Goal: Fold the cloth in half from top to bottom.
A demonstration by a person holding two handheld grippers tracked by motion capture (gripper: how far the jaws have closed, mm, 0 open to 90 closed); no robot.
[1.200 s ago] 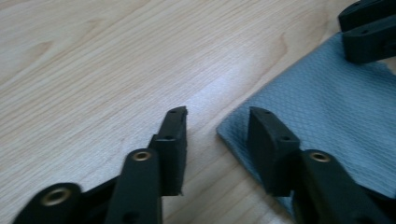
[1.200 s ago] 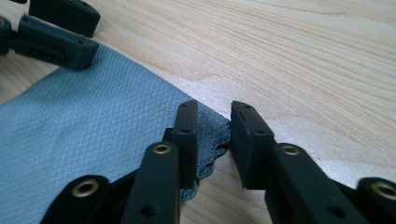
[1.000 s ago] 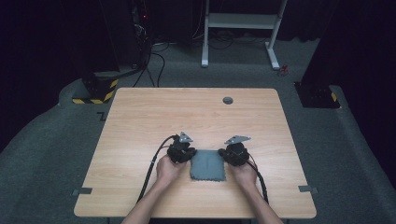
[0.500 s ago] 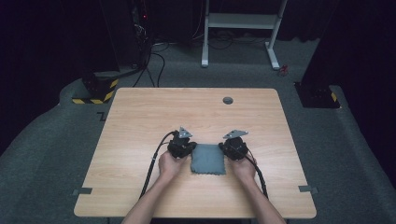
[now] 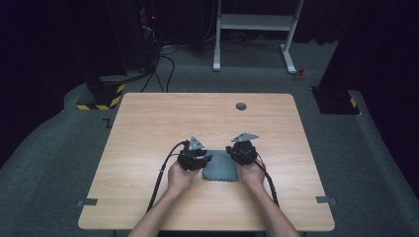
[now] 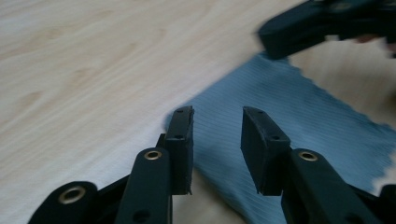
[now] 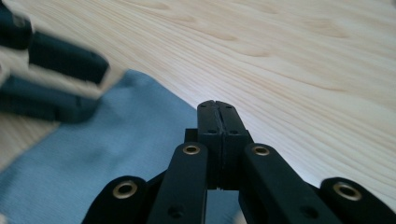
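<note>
Handling this cloth [image 5: 220,169] means limp, light fabric, best pinched at corners. Left gripper [image 6: 217,135] has just been opening, jaws part open and empty over its edge; right gripper [image 7: 217,122] is closed, whether on cloth I cannot tell

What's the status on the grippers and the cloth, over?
Left gripper jaws just opened, nothing clamped. Right gripper shut, over the grey cloth, grip unclear. Cloth flat on table. Nothing obstructing.

The other gripper [image 7: 51,79] is blurred and cut off at the left edge.
</note>
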